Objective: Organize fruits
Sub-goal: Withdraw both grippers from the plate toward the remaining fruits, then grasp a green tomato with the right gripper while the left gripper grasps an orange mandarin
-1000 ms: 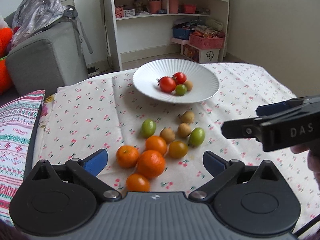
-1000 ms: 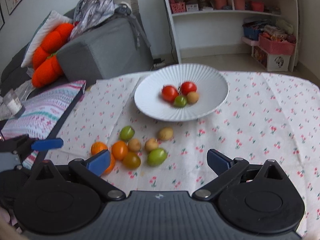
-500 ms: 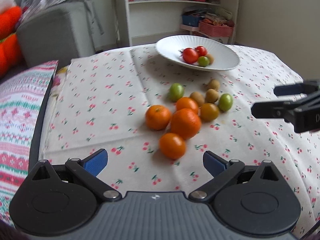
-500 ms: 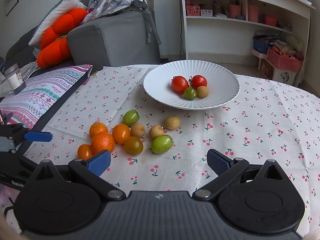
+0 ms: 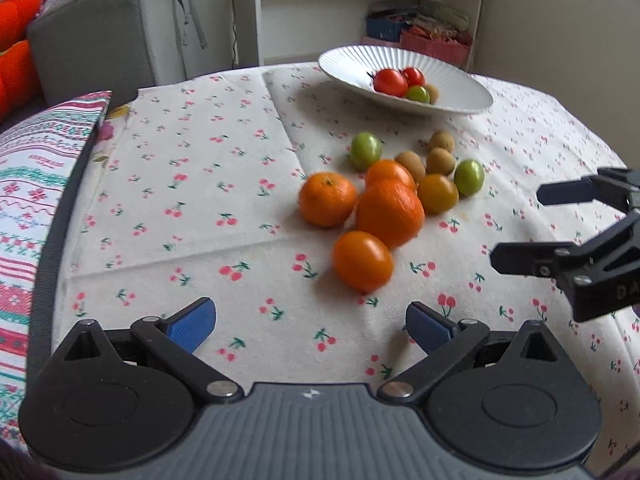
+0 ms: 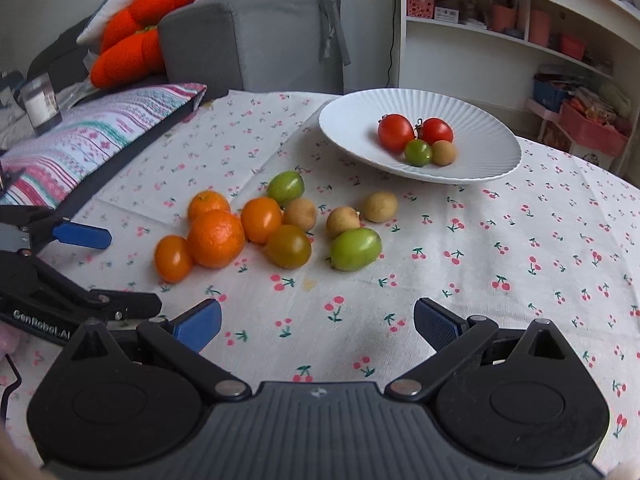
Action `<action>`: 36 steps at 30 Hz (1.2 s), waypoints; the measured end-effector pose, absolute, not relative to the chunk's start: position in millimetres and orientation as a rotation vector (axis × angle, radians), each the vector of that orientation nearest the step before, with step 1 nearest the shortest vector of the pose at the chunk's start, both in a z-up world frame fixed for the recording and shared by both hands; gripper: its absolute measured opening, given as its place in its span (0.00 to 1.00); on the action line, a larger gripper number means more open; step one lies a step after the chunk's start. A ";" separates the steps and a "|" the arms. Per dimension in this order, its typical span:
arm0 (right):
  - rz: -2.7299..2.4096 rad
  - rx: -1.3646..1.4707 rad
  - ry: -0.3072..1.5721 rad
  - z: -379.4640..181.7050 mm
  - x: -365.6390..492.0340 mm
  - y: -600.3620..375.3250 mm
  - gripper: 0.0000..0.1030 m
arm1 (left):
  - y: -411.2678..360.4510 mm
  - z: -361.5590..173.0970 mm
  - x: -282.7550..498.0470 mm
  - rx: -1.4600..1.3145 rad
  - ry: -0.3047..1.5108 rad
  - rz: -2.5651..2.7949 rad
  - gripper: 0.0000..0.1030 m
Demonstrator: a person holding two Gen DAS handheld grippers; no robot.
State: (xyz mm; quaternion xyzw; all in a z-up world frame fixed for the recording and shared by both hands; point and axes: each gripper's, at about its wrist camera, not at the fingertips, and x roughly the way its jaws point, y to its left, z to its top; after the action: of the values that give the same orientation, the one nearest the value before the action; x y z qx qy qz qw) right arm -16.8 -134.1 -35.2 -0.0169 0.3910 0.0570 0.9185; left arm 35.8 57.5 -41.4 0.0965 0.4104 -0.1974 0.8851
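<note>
The small oval orange tomato [image 5: 363, 261] lies on the counter just ahead of the left gripper [image 5: 311, 326], long axis slanting; both grippers' jaws gape empty, the right gripper [image 6: 318, 326] farther off.

Plate [image 6: 348, 136] w/ 4 fruits behind, loose fruit cluster [image 6: 256, 228] in front on tablecloth [image 6: 500, 240]

left gripper [image 5: 311, 326] fingers spread, right gripper [image 6: 317, 325] likewise

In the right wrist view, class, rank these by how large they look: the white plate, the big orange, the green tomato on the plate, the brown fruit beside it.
1. White plate
2. Big orange
3. Green tomato and brown fruit: near alike, unranked.
</note>
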 end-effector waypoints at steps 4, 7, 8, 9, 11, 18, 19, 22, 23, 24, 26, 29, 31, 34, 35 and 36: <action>0.087 -0.052 0.824 -45.8 -7.9 -138.9 0.97 | 51.3 -46.6 35.5 0.184 0.831 -0.413 0.89; 0.077 -0.066 0.814 -52.1 -4.0 -143.2 0.95 | 46.9 -48.1 34.8 0.171 0.809 -0.401 0.89; 0.079 -0.065 0.804 -52.6 -3.3 -145.0 0.95 | 45.8 -48.2 34.9 0.168 0.804 -0.399 0.88; 0.080 -0.064 0.801 -52.9 -1.7 -146.4 0.94 | 44.8 -48.4 34.6 0.164 0.798 -0.397 0.87; 0.079 -0.062 0.791 -52.2 0.9 -148.4 0.92 | 42.6 -47.6 35.3 0.160 0.790 -0.396 0.84; 0.058 -0.050 0.769 -49.6 12.1 -153.9 0.76 | 37.0 -42.4 37.3 0.146 0.779 -0.384 0.57; 0.050 -0.047 0.766 -49.4 13.6 -154.5 0.72 | 36.4 -41.8 37.6 0.143 0.780 -0.381 0.55; 0.037 -0.049 0.759 -48.0 17.4 -155.3 0.64 | 35.0 -40.4 38.7 0.138 0.783 -0.378 0.45; 0.035 -0.047 0.756 -47.6 18.3 -155.7 0.63 | 34.7 -40.0 38.8 0.137 0.783 -0.380 0.41; 0.032 -0.049 0.753 -47.2 18.8 -155.6 0.59 | 34.6 -39.7 38.7 0.136 0.784 -0.382 0.38; 0.030 -0.059 0.748 -46.2 19.7 -154.7 0.55 | 34.0 -39.3 38.3 0.137 0.785 -0.383 0.34; 0.040 -0.076 0.741 -44.7 19.6 -152.7 0.45 | 32.8 -38.7 38.3 0.137 0.787 -0.389 0.26; 0.048 -0.083 0.735 -43.5 19.7 -151.9 0.36 | 32.5 -38.4 38.8 0.135 0.788 -0.392 0.19; 0.058 -0.078 0.736 -42.0 19.8 -151.8 0.31 | 32.3 -38.3 38.8 0.135 0.787 -0.394 0.18; 0.059 -0.077 0.735 -41.6 19.6 -151.9 0.31 | 32.5 -38.3 38.7 0.134 0.787 -0.394 0.18; 0.061 -0.076 0.734 -41.3 19.6 -152.2 0.31 | 32.6 -38.2 38.8 0.133 0.788 -0.395 0.18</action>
State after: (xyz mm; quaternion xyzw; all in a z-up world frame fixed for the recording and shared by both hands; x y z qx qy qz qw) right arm 19.6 -152.2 -41.3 -0.0369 0.3589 0.0300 0.9322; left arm 38.8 32.6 -38.2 0.0642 0.3809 -0.1912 0.9023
